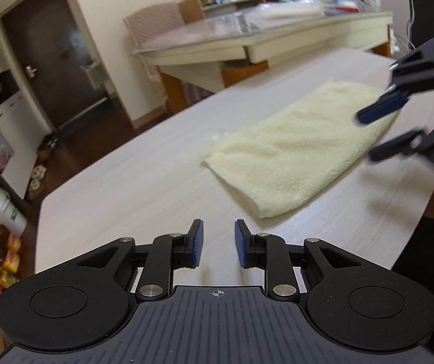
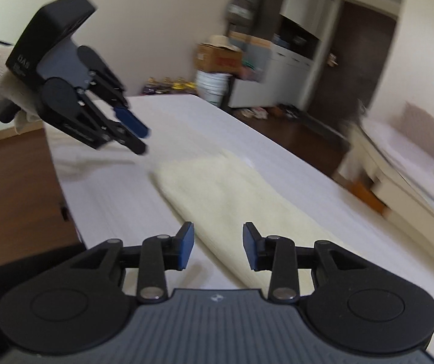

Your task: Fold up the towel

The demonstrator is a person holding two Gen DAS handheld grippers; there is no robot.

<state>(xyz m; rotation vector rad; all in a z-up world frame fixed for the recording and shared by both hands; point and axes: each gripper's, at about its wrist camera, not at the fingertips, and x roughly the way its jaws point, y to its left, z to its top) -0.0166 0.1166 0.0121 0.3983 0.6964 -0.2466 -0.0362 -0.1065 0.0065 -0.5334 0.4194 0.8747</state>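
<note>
A folded cream towel [image 1: 295,145] lies flat on the pale wood-grain counter [image 1: 132,188]; the left gripper [image 1: 218,244] and right gripper [image 2: 218,247] hover above, jaws spread and empty, before a dark door [image 1: 47,69]

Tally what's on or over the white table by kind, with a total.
Towel, pale yellow, folded: 1
Hand-held gripper: 2, left and right, both open, neither holding anything
Total: 3
</note>
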